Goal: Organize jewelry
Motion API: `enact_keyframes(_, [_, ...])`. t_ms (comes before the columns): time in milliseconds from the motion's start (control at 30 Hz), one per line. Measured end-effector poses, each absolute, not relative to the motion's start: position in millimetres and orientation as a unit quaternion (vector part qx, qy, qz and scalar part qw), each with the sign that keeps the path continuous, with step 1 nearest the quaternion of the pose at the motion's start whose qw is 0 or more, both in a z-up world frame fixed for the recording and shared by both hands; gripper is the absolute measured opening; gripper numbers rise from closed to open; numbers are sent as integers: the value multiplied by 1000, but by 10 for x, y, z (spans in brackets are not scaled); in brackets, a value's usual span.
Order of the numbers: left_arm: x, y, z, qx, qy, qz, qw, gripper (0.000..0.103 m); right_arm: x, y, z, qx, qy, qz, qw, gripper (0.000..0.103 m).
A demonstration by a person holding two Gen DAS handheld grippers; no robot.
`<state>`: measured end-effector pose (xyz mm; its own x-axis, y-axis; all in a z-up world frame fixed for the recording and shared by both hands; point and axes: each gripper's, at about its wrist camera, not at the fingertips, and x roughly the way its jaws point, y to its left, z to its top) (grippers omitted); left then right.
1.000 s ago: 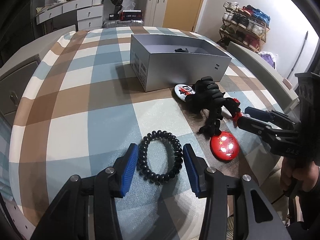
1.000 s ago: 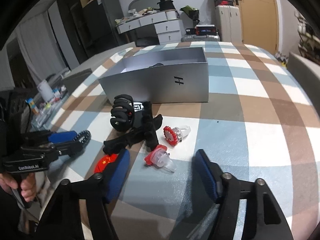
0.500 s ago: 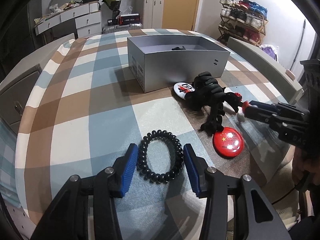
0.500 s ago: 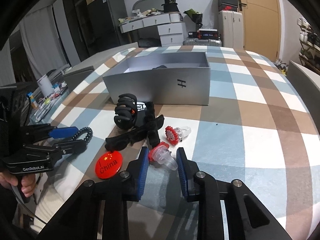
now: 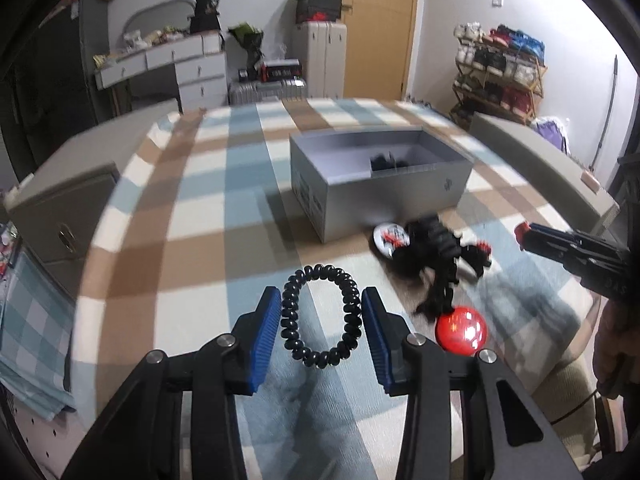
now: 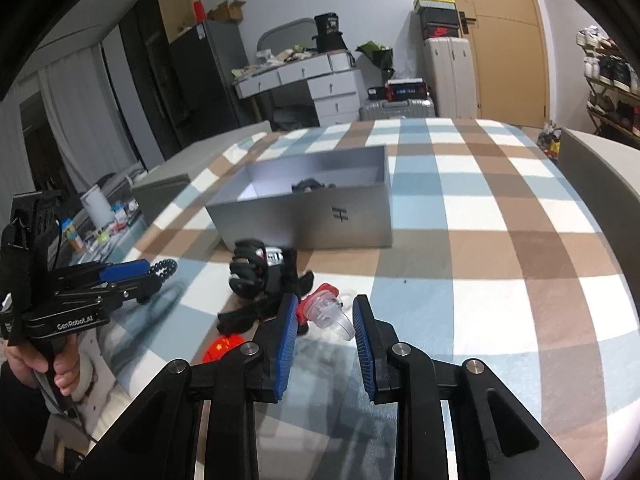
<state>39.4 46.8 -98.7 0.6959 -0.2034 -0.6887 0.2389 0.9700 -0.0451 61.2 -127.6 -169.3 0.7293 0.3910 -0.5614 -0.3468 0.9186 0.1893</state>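
My left gripper is shut on a black coiled bracelet and holds it lifted above the plaid table. My right gripper is shut on a clear ring with a red gem, also lifted; it shows in the left wrist view. A grey open box stands further back with a black item inside. Before the box lie a black hair claw and black bow, a white badge, a red badge and a second red-gem ring.
The plaid table falls away at the near edge. Grey chair backs stand at the left and the right. A person's hand holds the left gripper's handle.
Both grippers have risen with their loads. The right one closed on the clear red-gem ring and lifted it; the left one lifted the bracelet off the table. Both views tilted up.
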Motion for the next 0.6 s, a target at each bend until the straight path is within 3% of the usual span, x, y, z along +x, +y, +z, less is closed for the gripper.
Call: enact_keyframes(600, [860, 318, -417, 2, 294, -140, 945, 35, 1051, -1104, -1033, 61, 255, 284, 922, 27])
